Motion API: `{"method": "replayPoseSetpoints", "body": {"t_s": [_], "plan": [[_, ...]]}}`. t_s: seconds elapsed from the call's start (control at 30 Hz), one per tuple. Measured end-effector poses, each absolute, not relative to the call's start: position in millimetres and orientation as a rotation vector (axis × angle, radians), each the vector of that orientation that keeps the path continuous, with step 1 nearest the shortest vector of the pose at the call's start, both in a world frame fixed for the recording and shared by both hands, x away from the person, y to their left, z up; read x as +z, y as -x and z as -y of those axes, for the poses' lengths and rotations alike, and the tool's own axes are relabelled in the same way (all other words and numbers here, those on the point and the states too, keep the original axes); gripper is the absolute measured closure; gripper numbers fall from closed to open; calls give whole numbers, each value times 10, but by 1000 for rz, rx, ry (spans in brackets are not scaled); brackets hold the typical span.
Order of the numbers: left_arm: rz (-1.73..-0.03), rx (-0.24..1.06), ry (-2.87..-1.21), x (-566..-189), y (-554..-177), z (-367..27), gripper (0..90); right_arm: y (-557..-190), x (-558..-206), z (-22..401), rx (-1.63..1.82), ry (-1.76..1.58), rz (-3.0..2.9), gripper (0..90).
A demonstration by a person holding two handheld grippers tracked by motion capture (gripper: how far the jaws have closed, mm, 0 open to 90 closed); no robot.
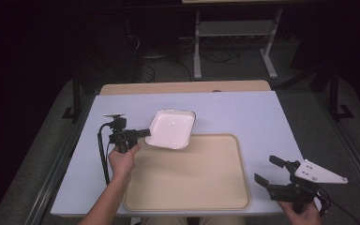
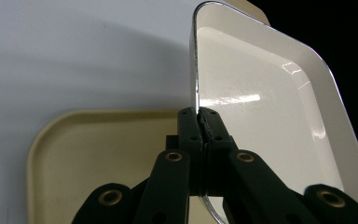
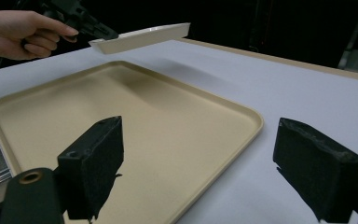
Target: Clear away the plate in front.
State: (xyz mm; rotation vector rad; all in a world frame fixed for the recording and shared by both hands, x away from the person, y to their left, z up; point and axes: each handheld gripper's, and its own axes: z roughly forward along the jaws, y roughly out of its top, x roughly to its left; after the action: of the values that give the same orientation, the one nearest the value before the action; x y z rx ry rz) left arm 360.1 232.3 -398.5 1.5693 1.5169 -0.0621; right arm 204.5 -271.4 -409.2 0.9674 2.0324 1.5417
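The left gripper (image 1: 143, 133) is clamping its two black jaws tight on the metal-edged rim of a white enamel dish (image 1: 171, 128), and the left gripper view is showing the jaws pressed together on that rim with the dish's glossy inside (image 2: 265, 107) facing the camera. The person's left hand (image 1: 122, 159) is wrapping around the gripper's handle, and a black cable is trailing from it down the left side of the table. In the right gripper view the dish (image 3: 142, 36) is hanging clear of the table, roughly level, above the far left corner of the tray, and it is casting a soft shadow on the tray and the surface beneath it. The beige tray (image 1: 192, 187) is lying flat on the near middle of the pale lavender table (image 1: 243, 112); the same tray (image 2: 98, 154) is showing below the dish in the left gripper view. The right gripper (image 1: 269, 171) is hovering just off the tray's right edge with its jaws spread wide and nothing between them, and the person's right hand (image 1: 302, 213) is holding it at the bottom right. In its own view the two padded jaws are standing apart, pointing across the tray (image 3: 135, 135) toward the left hand (image 3: 18, 32)
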Motion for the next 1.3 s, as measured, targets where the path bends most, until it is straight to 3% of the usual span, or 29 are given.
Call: {"method": "replayPoseSetpoints", "body": {"t_s": [0.63,1.3], "plan": [[-1491,-105,-1682,-4155,-3138,-2179,884,-2047,-4091,2704,1535,-964,-2039,151],[-1618,-10,-1740,-4367,-2786,-2018,867,-2035,-4078,2697,1531,-962,-2032,149]]}}
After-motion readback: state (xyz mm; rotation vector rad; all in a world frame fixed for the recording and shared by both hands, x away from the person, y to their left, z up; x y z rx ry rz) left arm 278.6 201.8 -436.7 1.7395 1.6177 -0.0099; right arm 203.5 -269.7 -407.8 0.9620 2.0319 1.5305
